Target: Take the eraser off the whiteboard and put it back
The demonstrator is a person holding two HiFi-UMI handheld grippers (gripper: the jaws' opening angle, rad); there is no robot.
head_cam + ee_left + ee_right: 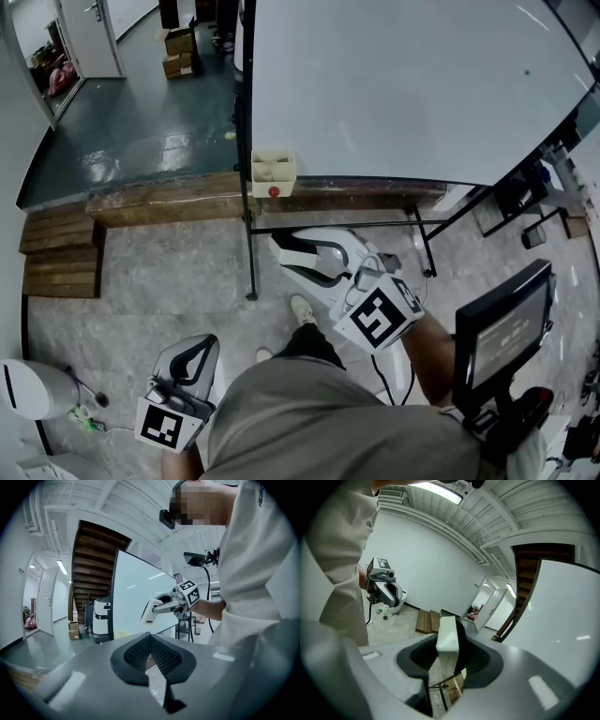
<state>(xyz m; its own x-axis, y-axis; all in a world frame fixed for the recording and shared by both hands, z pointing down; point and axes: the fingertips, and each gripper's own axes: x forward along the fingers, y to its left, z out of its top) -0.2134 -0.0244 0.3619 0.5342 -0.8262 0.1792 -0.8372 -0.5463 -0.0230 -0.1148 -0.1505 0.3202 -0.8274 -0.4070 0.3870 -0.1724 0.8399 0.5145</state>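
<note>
One white eraser (447, 639) stands on edge, clamped between the jaws of the right gripper (449, 657) near the whiteboard (403, 84). Lower down, the left gripper (152, 656) has its jaws pressed together, empty.

Bright, even indoor light.
A ceiling lamp (440, 491) glows; the whiteboard (403, 84) reflects softly; picture edges bend, corners go dark.

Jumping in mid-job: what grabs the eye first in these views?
The white block eraser stands out first, clamped between the jaws of the right gripper and held clear of the big white whiteboard, which fills the top of the head view. The left gripper hangs low at the person's left side, its jaws together with nothing between them.
</note>
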